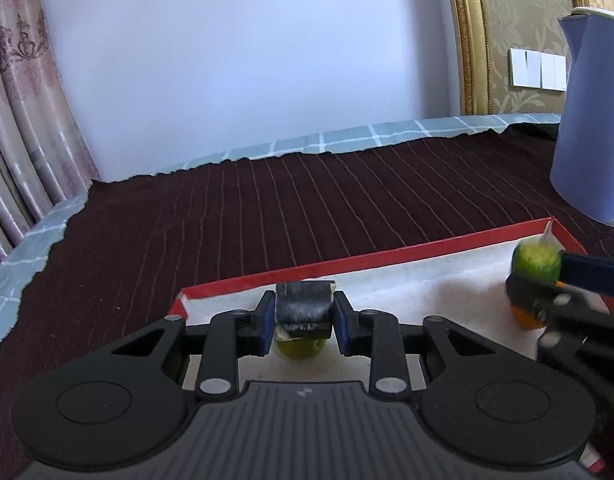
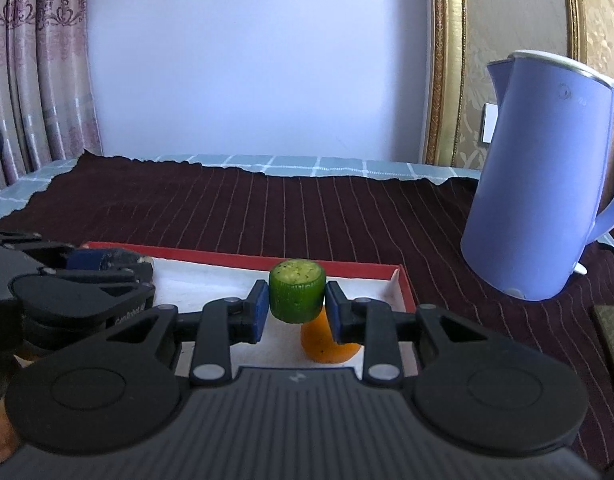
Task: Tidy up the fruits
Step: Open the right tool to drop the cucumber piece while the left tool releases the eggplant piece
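Note:
A shallow red-rimmed tray (image 1: 347,261) with a white lining lies on the dark striped cloth. My left gripper (image 1: 304,308) is shut on a dark grey chunk (image 1: 303,300), held just above a green fruit (image 1: 301,351) that sits in the tray. In the right wrist view my right gripper (image 2: 295,304) is shut on a green cylinder-shaped fruit piece (image 2: 297,294) with a pale cut top. An orange fruit (image 2: 327,346) rests in the tray (image 2: 227,258) right under it. In the left wrist view the right gripper (image 1: 547,280) is over the tray's right end. The left gripper (image 2: 107,266) is over the left end.
A tall blue kettle (image 2: 547,184) stands on the cloth to the right of the tray. The dark striped cloth (image 1: 267,208) stretches behind the tray to a checked teal cover (image 1: 347,138) at the wall. Curtains (image 1: 19,120) hang at the left.

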The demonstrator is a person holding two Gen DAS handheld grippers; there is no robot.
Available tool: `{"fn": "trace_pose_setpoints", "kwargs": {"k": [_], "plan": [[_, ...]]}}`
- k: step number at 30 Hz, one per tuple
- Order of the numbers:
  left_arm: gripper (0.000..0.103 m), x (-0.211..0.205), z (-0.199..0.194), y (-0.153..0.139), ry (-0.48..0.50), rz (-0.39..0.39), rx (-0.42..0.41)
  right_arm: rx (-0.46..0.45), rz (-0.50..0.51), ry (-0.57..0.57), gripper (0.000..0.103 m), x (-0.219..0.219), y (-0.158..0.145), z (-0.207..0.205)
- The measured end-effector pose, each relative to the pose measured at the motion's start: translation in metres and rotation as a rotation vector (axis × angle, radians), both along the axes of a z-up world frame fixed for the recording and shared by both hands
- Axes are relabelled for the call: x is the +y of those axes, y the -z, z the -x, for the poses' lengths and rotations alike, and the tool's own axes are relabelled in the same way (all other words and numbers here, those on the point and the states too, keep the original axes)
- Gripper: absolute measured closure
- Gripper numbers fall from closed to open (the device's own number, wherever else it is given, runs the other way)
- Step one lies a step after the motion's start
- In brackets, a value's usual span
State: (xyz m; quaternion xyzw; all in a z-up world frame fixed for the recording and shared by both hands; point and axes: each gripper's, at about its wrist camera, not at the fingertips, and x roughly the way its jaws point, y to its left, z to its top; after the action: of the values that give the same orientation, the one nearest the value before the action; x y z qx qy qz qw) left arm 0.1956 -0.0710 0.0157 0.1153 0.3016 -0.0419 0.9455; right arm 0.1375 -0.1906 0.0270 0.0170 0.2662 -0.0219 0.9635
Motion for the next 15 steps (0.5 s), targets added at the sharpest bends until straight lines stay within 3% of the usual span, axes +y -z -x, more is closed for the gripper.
{"fn": "trace_pose_setpoints", "kwargs": {"k": [1, 3, 11, 15], "plan": [[0.074, 0.0, 0.0, 0.0, 0.001, 0.005, -0.002, 0.001, 0.002, 0.002, 0.071, 0.0, 0.001, 0.0], [0.074, -0.001, 0.001, 0.001, 0.005, 0.001, -0.007, -0.016, 0.008, 0.014, 0.052, 0.001, 0.001, 0.004], [0.074, -0.001, 0.006, 0.001, 0.024, 0.011, 0.011, -0.055, 0.027, 0.022, 0.051, 0.0, -0.006, 0.028], [0.073, 0.0, 0.009, 0.001, 0.049, 0.05, 0.04, -0.078, 0.042, 0.033, 0.046, 0.001, -0.007, 0.042]]}}
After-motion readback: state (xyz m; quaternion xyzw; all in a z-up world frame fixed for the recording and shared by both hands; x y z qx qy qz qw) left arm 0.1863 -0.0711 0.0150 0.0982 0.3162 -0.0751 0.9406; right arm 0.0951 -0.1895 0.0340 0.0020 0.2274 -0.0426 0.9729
